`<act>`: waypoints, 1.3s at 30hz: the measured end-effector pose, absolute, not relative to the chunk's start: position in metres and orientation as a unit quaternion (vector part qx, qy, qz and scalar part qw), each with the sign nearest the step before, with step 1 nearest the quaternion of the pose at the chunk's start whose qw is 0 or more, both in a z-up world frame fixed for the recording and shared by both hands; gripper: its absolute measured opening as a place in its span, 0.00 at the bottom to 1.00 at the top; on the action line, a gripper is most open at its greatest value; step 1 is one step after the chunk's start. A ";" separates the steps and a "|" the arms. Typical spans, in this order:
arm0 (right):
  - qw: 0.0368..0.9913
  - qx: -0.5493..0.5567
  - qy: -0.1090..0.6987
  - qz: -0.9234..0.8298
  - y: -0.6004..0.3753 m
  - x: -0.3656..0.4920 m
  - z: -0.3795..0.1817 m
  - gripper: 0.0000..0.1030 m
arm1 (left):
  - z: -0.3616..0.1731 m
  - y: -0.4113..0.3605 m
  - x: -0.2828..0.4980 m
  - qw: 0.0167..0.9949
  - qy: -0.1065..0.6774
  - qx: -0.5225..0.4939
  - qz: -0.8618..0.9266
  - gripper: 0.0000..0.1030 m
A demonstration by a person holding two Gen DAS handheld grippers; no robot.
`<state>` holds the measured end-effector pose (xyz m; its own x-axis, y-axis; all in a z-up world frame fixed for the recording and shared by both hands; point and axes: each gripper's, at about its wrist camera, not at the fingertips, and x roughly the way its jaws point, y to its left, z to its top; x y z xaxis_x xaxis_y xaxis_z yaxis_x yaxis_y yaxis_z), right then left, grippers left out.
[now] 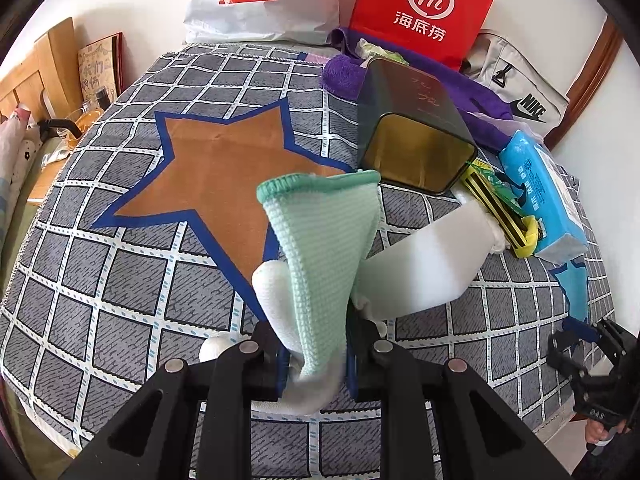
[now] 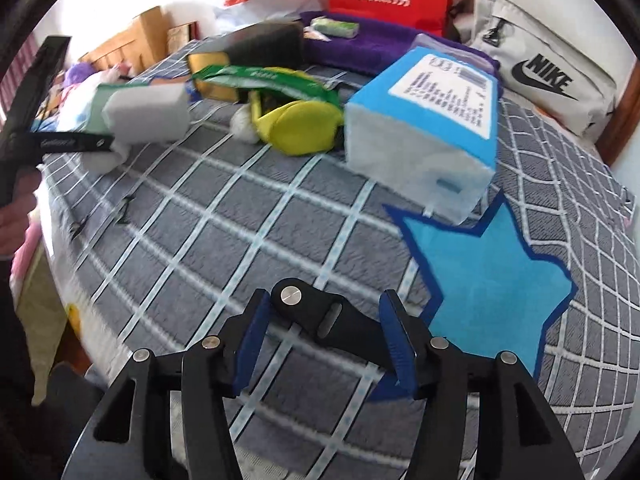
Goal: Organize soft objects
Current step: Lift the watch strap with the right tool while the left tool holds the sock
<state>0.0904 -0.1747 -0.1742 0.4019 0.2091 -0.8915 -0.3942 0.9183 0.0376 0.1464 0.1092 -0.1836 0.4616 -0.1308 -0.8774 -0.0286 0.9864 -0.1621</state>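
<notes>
"MINISO" on white bag (image 1: 260,4); "NIKE" on grey bag (image 2: 548,76)

This is a bedroom in a home. A bed with a grey checked quilt (image 1: 120,280) bearing sewn-on stars fills both views, with a wooden headboard (image 1: 36,76) at one side. Shopping bags, a white Miniso bag (image 1: 260,4) and a red paper bag (image 1: 424,12), lean against the white wall, beside a grey Nike bag (image 2: 536,68) and a pack of tissues (image 2: 424,116).
</notes>
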 end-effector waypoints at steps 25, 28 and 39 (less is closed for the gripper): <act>0.866 -0.011 0.484 0.125 -0.225 0.107 -0.153 0.39 | -0.182 0.102 0.142 0.845 0.530 -0.073 -0.021 0.19; 0.857 0.006 0.493 0.151 -0.229 0.092 -0.156 0.46 | -0.182 0.102 0.142 0.845 0.530 -0.074 -0.021 0.19; 0.858 -0.073 0.479 0.169 -0.189 0.060 -0.174 0.20 | -0.163 0.115 0.128 0.858 0.497 -0.125 -0.038 0.19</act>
<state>0.0604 -0.1886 -0.1740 0.4841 0.2194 -0.8470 -0.3592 0.9326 0.0363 0.1280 0.1152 -0.1628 0.5029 -0.1888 -0.8435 -0.0599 0.9659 -0.2519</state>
